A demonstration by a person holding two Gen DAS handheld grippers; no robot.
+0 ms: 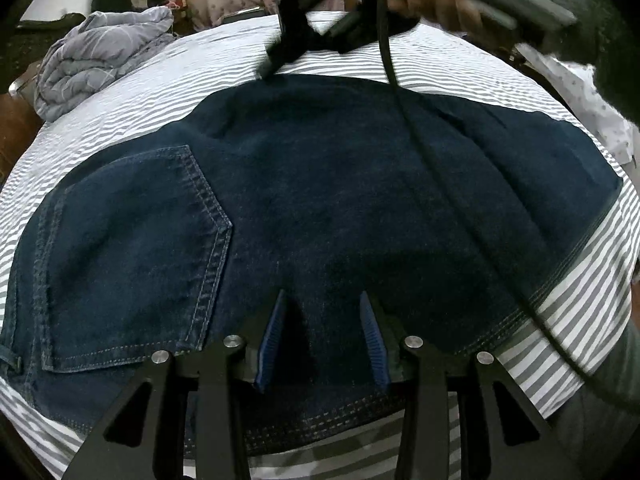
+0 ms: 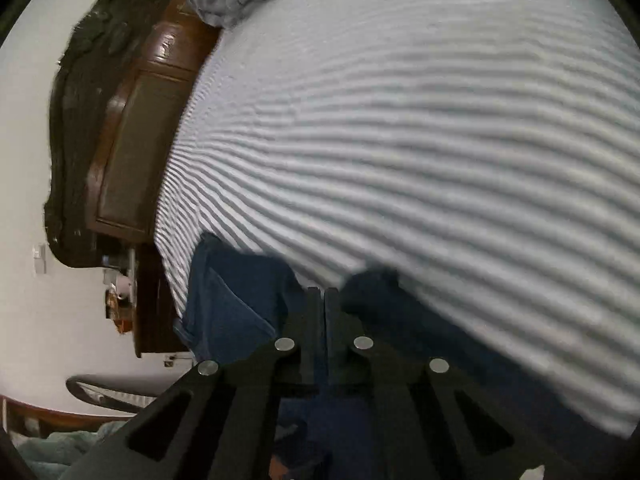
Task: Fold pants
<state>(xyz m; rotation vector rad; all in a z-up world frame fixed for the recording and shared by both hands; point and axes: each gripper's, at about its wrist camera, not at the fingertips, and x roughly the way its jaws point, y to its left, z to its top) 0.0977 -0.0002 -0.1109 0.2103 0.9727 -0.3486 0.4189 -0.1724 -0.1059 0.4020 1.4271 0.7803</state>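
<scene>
Dark blue jeans (image 1: 320,184) lie folded flat on a grey-and-white striped bed sheet (image 1: 120,92), back pocket (image 1: 132,248) at the left, hems at the near edge. My left gripper (image 1: 322,300) is open just above the denim, its blue pads (image 1: 272,340) apart, holding nothing. My right gripper shows blurred at the far edge of the jeans in the left wrist view (image 1: 272,64), held by a hand. In the right wrist view the right gripper (image 2: 323,292) has its jaws together over the jeans (image 2: 236,300); no cloth shows clearly between them.
A crumpled grey quilt (image 1: 92,60) lies at the bed's far left corner. A dark wooden headboard (image 2: 132,140) and white wall border the bed. A black cable (image 1: 420,140) hangs across the jeans. Striped sheet lies beyond the jeans.
</scene>
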